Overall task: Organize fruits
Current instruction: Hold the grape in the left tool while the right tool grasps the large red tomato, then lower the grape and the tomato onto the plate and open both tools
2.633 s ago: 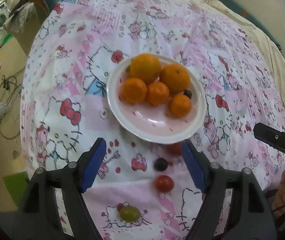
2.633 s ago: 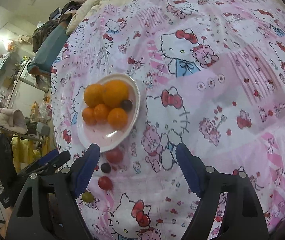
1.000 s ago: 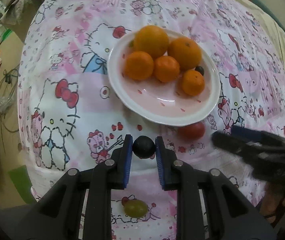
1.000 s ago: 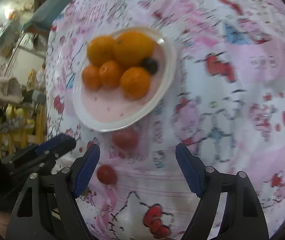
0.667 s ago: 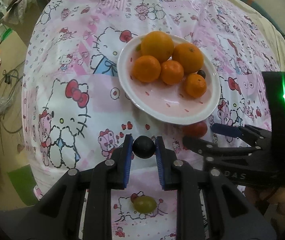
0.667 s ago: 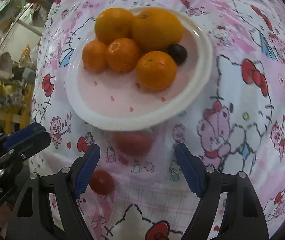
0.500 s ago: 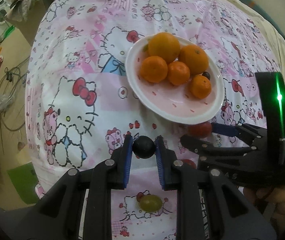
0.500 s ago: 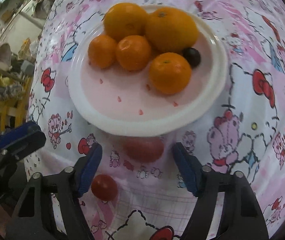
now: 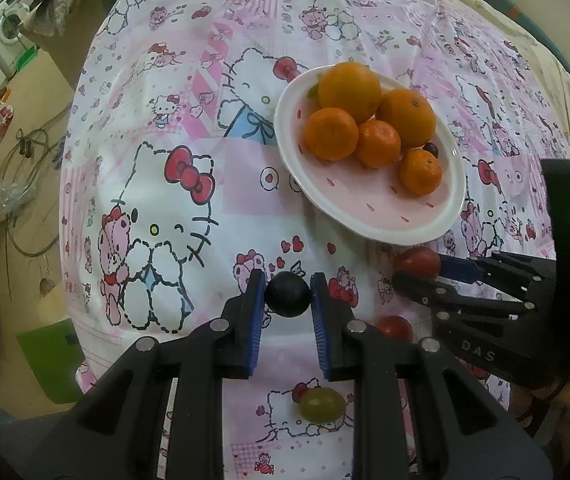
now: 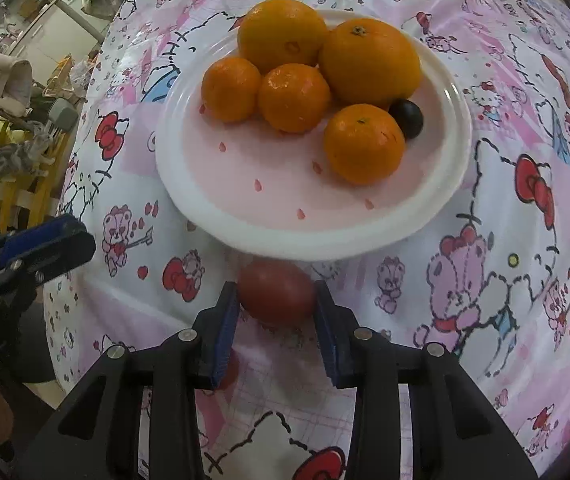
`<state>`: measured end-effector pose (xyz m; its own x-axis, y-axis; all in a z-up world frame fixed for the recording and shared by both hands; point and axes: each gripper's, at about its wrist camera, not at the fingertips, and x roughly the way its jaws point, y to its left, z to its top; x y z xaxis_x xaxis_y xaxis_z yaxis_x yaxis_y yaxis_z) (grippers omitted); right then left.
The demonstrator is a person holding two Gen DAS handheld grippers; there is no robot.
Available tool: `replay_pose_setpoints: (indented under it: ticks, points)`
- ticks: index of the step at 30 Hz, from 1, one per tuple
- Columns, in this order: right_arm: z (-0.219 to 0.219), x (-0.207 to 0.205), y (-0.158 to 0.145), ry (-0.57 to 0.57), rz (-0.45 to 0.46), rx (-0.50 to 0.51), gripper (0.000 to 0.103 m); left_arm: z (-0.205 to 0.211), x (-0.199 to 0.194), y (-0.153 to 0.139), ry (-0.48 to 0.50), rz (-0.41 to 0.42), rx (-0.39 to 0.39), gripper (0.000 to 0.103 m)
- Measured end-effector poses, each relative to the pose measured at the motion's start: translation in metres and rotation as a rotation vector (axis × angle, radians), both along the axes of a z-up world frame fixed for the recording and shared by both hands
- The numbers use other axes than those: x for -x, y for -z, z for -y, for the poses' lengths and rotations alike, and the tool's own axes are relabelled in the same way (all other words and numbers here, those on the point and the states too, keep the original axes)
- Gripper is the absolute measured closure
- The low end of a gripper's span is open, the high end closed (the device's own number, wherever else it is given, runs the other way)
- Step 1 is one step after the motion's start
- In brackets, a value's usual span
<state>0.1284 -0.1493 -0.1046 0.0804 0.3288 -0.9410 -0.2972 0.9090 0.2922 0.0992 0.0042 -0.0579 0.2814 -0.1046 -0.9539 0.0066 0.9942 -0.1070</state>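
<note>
A white plate (image 9: 437, 228) (image 10: 189, 196) holds several oranges (image 9: 349, 86) (image 10: 369, 62) and a dark grape (image 10: 406, 118). My left gripper (image 9: 287, 300) is shut on a second dark grape (image 9: 287, 295), held above the cloth to the near left of the plate. My right gripper (image 10: 276, 300) is shut on a large red tomato (image 10: 276, 297) at the plate's near rim; it also shows in the left wrist view (image 9: 417, 262). A small red tomato (image 9: 394, 328) and a green grape (image 9: 322, 405) lie on the cloth nearer me.
The Hello Kitty cloth (image 9: 173, 184) covers a round table whose edge drops off at left to the floor (image 9: 25, 200). A rack with clothes (image 10: 1, 92) stands beyond the table's left edge in the right wrist view.
My right gripper has closed from wide open onto the large red tomato below the plate. My left gripper has held the dark grape shut and drifted left and back from the plate.
</note>
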Motion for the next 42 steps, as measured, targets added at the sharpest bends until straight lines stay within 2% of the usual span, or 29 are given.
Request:
replay_pose_setpoints:
  ticks: [9, 16, 24, 31, 35, 42]
  points:
    - [0.032, 0.011, -0.014, 0.053, 0.019, -0.029, 0.064, 0.017, -0.003, -0.005, 0.009, 0.01, 0.009, 0.084]
    - [0.083, 0.015, -0.028, 0.172, 0.035, -0.063, 0.064, 0.043, -0.008, -0.014, 0.063, 0.047, -0.014, 0.084]
    - [0.126, 0.011, -0.053, 0.308, 0.103, -0.116, 0.064, 0.043, -0.016, -0.016, 0.041, 0.053, -0.012, 0.084]
    - [0.13, -0.004, -0.077, 0.344, 0.158, -0.182, 0.064, 0.046, -0.026, -0.032, 0.09, 0.112, -0.064, 0.084]
    - [0.127, -0.013, -0.086, 0.346, 0.18, -0.212, 0.064, 0.042, -0.038, -0.042, 0.085, 0.131, -0.07, 0.084]
    - [0.118, -0.036, -0.09, 0.347, 0.192, -0.252, 0.064, 0.041, -0.06, -0.044, 0.1, 0.132, -0.081, 0.084]
